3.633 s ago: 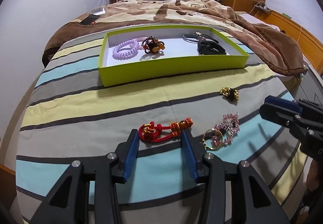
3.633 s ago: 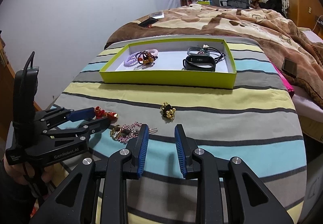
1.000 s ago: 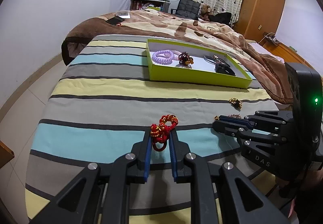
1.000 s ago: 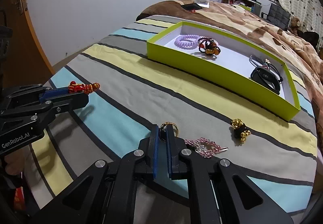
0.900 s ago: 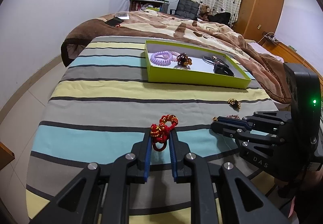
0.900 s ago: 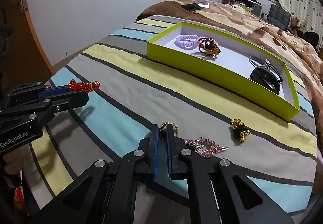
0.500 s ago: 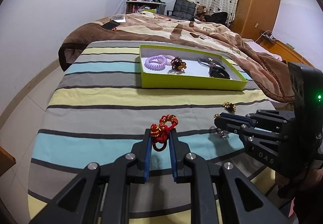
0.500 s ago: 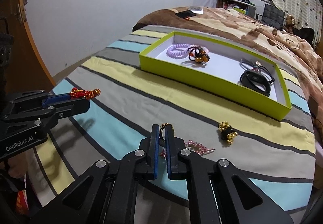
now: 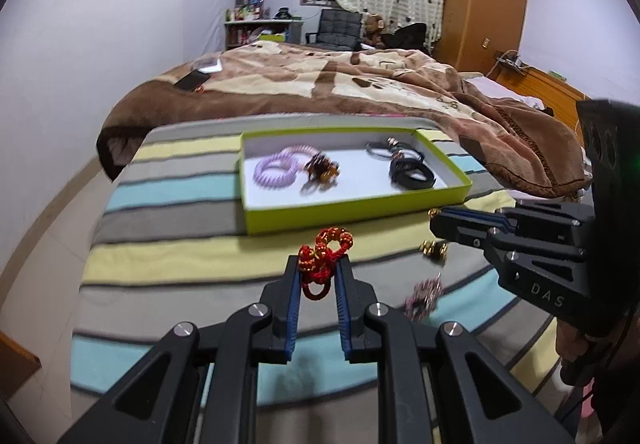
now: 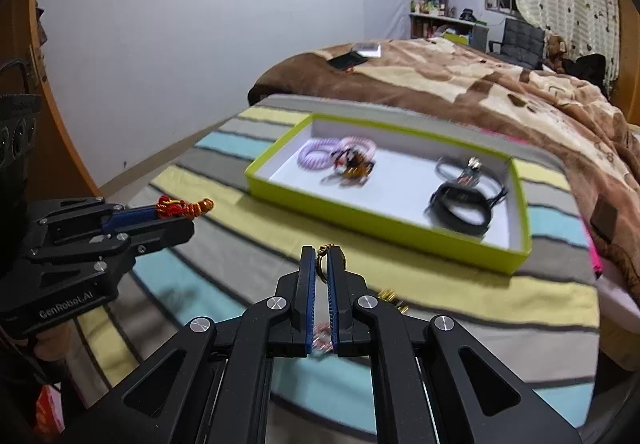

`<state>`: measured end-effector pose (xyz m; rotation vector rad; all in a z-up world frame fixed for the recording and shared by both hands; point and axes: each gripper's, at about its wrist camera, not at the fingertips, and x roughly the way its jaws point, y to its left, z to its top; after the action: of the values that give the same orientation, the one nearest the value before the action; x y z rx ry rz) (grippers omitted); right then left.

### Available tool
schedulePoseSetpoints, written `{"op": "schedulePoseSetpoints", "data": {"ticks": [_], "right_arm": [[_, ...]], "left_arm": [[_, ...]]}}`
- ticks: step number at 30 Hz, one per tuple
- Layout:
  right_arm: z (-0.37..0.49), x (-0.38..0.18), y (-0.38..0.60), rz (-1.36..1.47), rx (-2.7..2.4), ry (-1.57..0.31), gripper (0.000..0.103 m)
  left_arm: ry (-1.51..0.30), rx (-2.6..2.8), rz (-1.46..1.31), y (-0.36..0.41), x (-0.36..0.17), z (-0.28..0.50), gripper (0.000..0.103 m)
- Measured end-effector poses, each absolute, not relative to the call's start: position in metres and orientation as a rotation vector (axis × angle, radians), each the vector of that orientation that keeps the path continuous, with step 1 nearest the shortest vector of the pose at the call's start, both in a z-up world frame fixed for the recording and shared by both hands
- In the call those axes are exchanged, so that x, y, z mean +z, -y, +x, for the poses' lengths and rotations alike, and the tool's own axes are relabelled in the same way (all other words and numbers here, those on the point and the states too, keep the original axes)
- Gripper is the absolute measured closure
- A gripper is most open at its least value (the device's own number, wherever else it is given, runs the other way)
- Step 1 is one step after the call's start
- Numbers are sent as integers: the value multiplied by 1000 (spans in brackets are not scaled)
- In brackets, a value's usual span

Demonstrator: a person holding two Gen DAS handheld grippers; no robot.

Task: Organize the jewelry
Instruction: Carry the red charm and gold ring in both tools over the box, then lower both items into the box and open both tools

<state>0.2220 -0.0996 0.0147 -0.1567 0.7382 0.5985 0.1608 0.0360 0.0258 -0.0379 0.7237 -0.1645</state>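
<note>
My left gripper [image 9: 319,268] is shut on a red and gold corded bracelet [image 9: 324,256], held above the striped bedspread [image 9: 180,260]. The right wrist view shows it at the left, my left gripper [image 10: 176,217] with the bracelet [image 10: 184,208] sticking out of its tips. My right gripper [image 10: 321,260] is shut on the gold ring [image 10: 325,254] of a pink beaded keychain [image 9: 424,294], which dangles below my right gripper [image 9: 438,219]. A lime-green tray [image 9: 352,209] lies just beyond both grippers. A small gold and black piece [image 9: 434,248] rests on the bedspread.
The tray [image 10: 380,224] holds purple coil ties [image 9: 276,173], a brown beaded piece [image 9: 322,169] and a black band [image 9: 412,173]. A brown blanket [image 9: 340,83] is heaped behind it, with a phone [image 9: 192,80] on it. The bed's edge drops to the floor at left.
Both grippers have risen and come closer to the tray. The pink keychain has left the bedspread and now hangs from the right gripper. The red bracelet stays gripped.
</note>
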Motion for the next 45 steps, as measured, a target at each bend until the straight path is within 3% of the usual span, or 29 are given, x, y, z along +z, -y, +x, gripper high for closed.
{"op": "schedulePoseSetpoints", "data": {"ticks": [11,24,45], "right_arm": [[273,32,119,-104,563,-718,97],[339,9,106,-137,541,-768,97],[386,-31,88,-168,523,-883,97]], "left_arm": [[-724,-207,-32,-29,31,222,86],[-800,-155,-21,-39,2,283,86],[-864,-157,11,-45,-24,306,84]]}}
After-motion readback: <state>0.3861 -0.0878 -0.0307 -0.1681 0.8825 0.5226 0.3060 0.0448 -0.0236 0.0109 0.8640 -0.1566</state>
